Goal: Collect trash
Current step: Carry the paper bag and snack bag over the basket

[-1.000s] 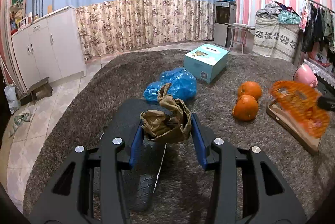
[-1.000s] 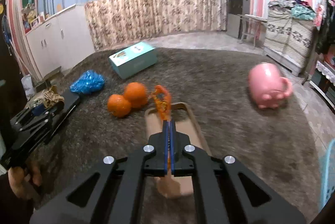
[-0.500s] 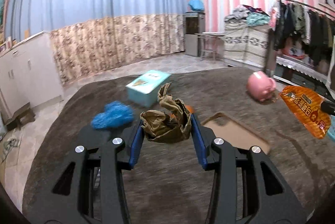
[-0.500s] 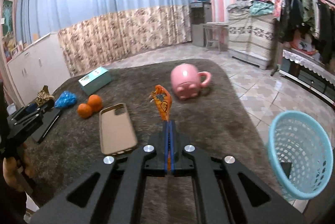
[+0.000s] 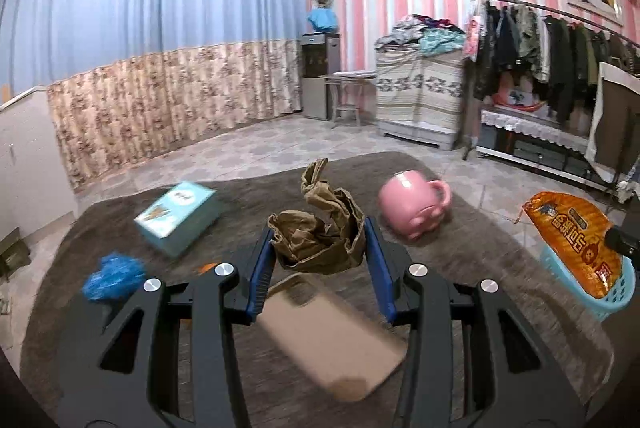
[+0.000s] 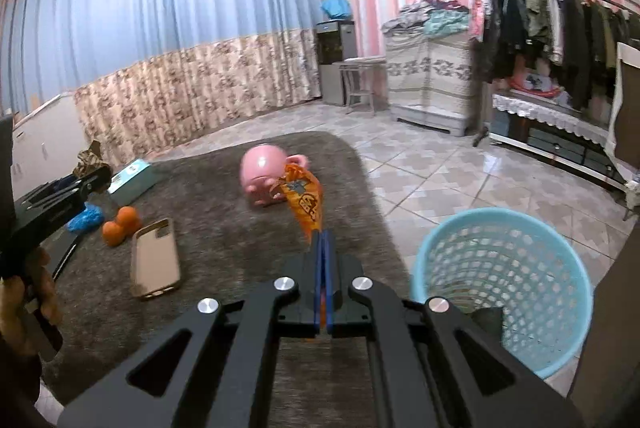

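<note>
- Trash is in both grippers: a crumpled brown paper wad (image 5: 320,240) sits clamped between the blue pads of the left gripper (image 5: 320,248), held above the dark shaggy rug (image 5: 460,268).
- An orange snack wrapper (image 6: 304,202) is pinched by its lower end in the right gripper (image 6: 323,240), whose jaws are pressed together on it; the wrapper stands up from the tips.
- A light-blue plastic basket (image 6: 500,288) with a perforated wall stands on the tiled floor just off the rug's edge, to the right of the right gripper and below it.
- The wrapper carries printed characters, too small to read.
- On the rug lie a pink pig-shaped mug (image 6: 264,172) on its side, a beige phone case (image 6: 156,258), two oranges (image 6: 120,224), a teal box (image 5: 178,216) and a crumpled blue plastic bag (image 5: 114,276).
</note>
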The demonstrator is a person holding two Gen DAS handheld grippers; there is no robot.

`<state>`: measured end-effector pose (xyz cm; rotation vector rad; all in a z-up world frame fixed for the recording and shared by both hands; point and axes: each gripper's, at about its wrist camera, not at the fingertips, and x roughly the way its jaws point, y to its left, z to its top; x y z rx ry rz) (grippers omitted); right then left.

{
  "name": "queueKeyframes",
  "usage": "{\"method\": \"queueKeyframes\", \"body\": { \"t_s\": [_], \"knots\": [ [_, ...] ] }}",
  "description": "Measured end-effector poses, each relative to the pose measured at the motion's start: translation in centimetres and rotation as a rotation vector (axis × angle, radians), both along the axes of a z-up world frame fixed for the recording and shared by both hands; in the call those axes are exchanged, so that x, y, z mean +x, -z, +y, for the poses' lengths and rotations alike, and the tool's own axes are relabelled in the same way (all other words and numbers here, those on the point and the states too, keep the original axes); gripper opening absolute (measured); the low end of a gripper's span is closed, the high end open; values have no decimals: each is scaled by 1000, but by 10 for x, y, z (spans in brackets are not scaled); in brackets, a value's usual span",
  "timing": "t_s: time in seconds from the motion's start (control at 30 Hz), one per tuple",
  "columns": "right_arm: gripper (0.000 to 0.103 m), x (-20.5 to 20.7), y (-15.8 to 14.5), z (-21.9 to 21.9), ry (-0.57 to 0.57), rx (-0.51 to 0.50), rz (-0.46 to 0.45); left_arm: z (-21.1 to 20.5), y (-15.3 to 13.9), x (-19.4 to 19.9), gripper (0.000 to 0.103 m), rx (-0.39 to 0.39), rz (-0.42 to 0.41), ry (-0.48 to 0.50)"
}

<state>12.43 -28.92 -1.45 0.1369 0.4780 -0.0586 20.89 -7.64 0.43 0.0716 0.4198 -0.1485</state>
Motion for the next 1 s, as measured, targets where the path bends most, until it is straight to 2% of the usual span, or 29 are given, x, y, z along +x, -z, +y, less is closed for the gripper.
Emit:
{"method": "queueKeyframes", "body": {
  "t_s": [0.13,0.33,0.77,1.0],
  "knots": [
    [2,-9,1,-32,69,11,-7,-33,3,11,42,-1,21,57],
    [2,-17,7,-79,175,33,1,-82,-1,11,42,1,1,130],
    [2,-29,22,-139,328,62,40,-189,-6,5,42,12,-3,307],
    [2,-18,38,-164,368,107,97,-242,12,-1,42,24,45,441]
  ]
}}
